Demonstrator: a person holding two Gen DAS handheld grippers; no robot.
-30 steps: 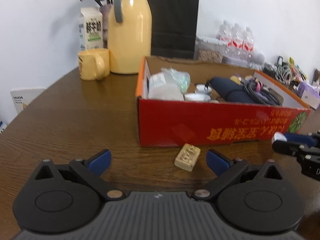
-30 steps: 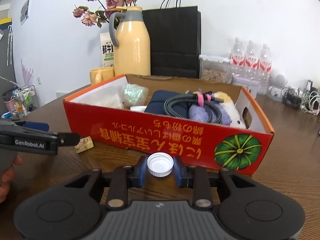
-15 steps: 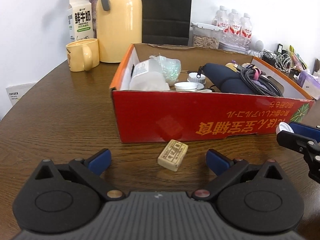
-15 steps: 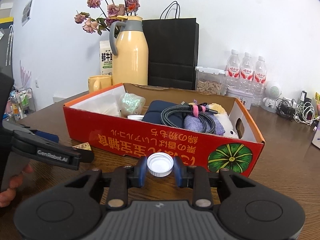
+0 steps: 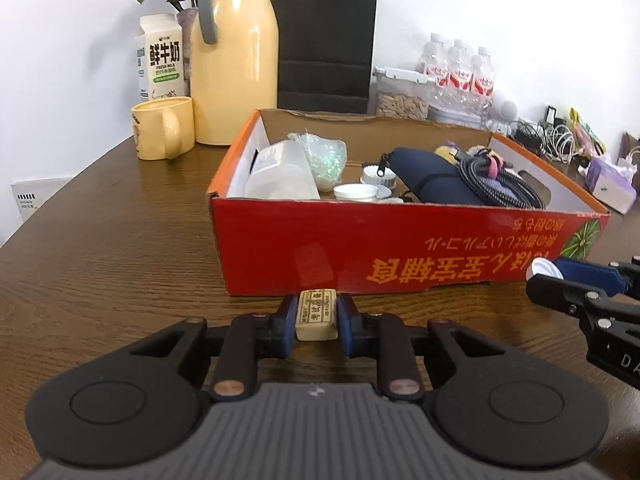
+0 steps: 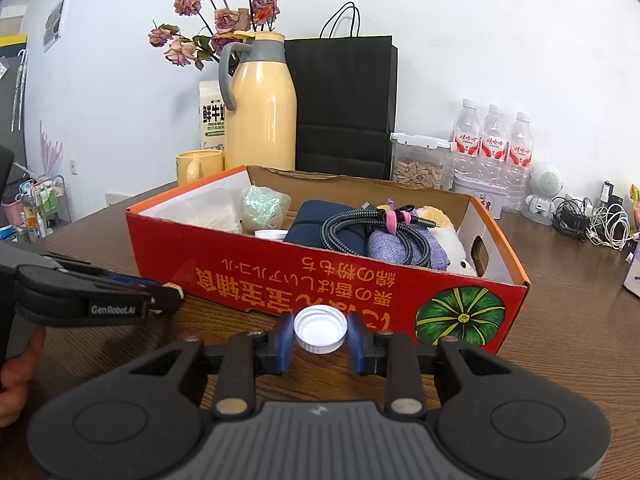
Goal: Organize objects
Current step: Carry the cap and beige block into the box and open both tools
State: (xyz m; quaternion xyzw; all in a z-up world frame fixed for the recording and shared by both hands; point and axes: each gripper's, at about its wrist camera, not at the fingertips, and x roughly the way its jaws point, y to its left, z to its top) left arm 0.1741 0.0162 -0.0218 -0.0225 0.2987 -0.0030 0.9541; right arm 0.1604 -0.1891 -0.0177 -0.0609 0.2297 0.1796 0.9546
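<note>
Just before the red box (image 5: 400,240), the left gripper (image 5: 317,322) is closing on the eraser (image 5: 316,314); lift straight, clearing the wall. Right gripper (image 6: 320,334) pinches a white cap (image 6: 320,328).

The milk carton (image 5: 161,60) says "鲜牛奶" in big black letters, with "FRESH MILK" in small letters under them. The side of the left gripper (image 6: 172,298) says "GenRobot.AI" in white. The red box (image 6: 320,276) has rows of yellow signs on its front, all upside down and hard to read, beside a green pumpkin picture. The small tan block (image 5: 317,314) has dark signs on top, too small to read. The water bottles (image 6: 494,142) have red labels with tiny white signs.
</note>
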